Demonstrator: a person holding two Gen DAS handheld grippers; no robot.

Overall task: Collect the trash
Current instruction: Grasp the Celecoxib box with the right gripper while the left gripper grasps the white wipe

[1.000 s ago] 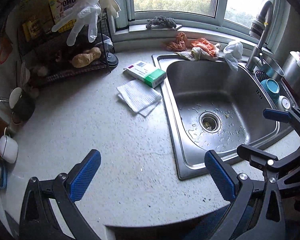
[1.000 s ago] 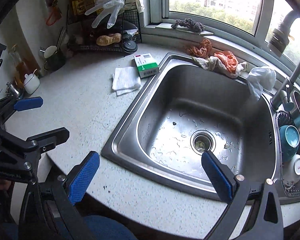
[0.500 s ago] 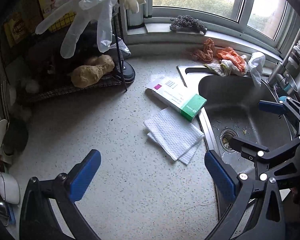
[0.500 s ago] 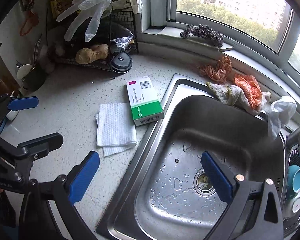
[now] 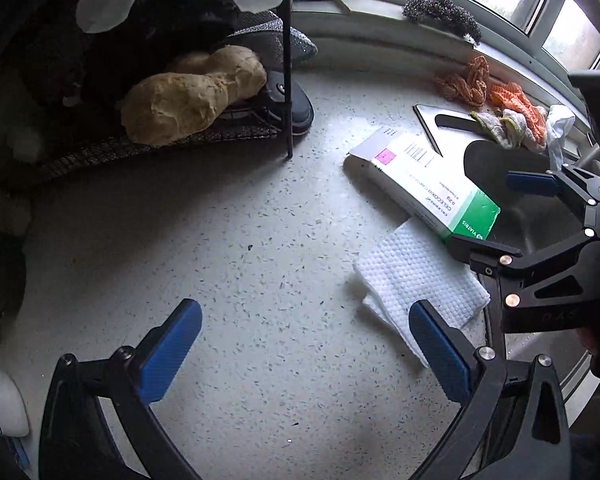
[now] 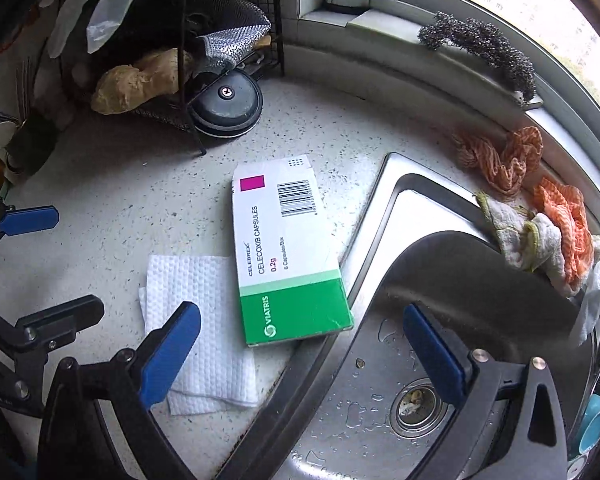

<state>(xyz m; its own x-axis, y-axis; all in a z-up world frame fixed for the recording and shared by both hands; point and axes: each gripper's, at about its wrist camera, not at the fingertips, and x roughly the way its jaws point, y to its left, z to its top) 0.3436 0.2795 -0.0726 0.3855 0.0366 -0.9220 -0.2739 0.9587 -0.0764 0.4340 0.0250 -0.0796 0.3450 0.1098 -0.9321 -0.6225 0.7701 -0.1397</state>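
Observation:
A white and green medicine box [image 6: 286,256] lies flat on the speckled counter beside the sink rim, partly over a folded white paper towel [image 6: 204,328]. In the left wrist view the box [image 5: 424,184] and the towel [image 5: 416,280] lie at the right. My right gripper [image 6: 300,348] hovers open just in front of the box's green end, its left pad above the towel. My left gripper [image 5: 304,356] is open over bare counter, its right pad at the towel's near edge. Nothing is held by either gripper.
A steel sink [image 6: 440,320] with a drain fills the right. Orange and white rags [image 6: 540,208] and a steel scourer [image 6: 480,46] line the window sill. A black wire rack [image 5: 140,92] with a ginger root [image 5: 192,96], gloves and a black round base stands at the back left.
Both grippers have moved forward and lower towards the box and the paper towel, which now look much larger. Both stay open.

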